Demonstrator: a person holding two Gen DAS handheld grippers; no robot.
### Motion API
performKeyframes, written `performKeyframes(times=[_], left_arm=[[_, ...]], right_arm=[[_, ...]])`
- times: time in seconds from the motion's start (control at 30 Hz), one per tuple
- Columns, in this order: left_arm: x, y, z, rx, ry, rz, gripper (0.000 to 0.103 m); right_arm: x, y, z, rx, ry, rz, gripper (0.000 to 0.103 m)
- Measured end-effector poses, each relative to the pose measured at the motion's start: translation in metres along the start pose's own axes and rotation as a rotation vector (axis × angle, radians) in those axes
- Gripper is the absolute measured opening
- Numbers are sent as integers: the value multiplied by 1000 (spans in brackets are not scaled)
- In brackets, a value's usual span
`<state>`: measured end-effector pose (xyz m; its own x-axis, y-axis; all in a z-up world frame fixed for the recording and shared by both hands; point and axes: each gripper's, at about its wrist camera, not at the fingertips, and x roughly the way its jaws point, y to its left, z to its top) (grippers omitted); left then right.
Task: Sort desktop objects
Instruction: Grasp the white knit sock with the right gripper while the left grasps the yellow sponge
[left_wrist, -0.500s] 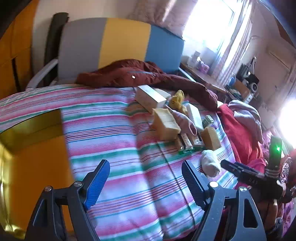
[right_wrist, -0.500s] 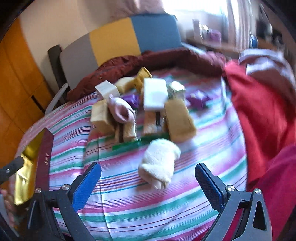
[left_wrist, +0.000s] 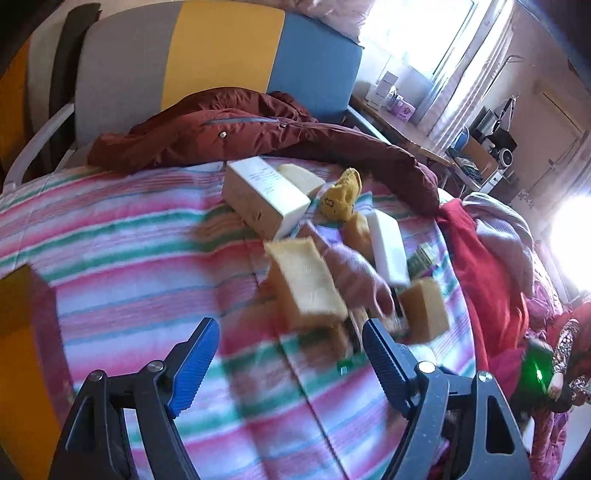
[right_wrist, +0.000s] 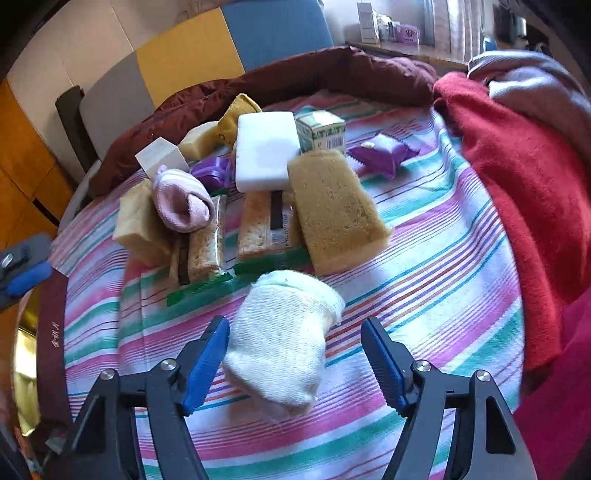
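Note:
A pile of objects lies on the striped blanket (right_wrist: 424, 266): a rolled white sock (right_wrist: 284, 339), a brown sponge (right_wrist: 332, 206), a white sponge (right_wrist: 264, 149), a rolled pink sock (right_wrist: 183, 201), wrapped biscuits (right_wrist: 207, 240), a purple packet (right_wrist: 382, 158). My right gripper (right_wrist: 295, 360) is open, its fingers on either side of the white sock. My left gripper (left_wrist: 291, 354) is open and empty, just short of a yellow sponge (left_wrist: 304, 282); a white box (left_wrist: 266, 194) and a yellow sock (left_wrist: 341, 194) lie beyond.
A gold box (right_wrist: 26, 354) with a dark red rim sits at the blanket's left edge; it also shows in the left wrist view (left_wrist: 26, 354). A maroon jacket (left_wrist: 240, 133) lies at the back, red cloth (right_wrist: 524, 184) at the right. A chair (left_wrist: 221, 55) stands behind.
Both grippers have moved forward toward the pile. The right gripper now has its fingers around the white sock. The left gripper has come close to the yellow sponge.

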<state>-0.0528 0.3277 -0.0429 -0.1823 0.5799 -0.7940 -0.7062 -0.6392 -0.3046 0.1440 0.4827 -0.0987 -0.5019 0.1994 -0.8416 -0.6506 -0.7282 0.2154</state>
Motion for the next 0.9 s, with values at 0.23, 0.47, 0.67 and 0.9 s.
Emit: performKeyframes(times=[0.23, 0.47, 0.67, 0.9], left_arm=[[48, -4, 24, -37, 66, 19, 81], [78, -10, 33, -8, 101, 68, 75], [72, -9, 19, 50, 59, 15, 40], [42, -8, 5, 67, 5, 15, 37]], right_arm=[[7, 4, 2, -22, 14, 16, 70], [10, 8, 0, -46, 26, 29, 67], [10, 15, -2, -88, 24, 56, 54], [2, 16, -5, -112, 7, 65, 51]])
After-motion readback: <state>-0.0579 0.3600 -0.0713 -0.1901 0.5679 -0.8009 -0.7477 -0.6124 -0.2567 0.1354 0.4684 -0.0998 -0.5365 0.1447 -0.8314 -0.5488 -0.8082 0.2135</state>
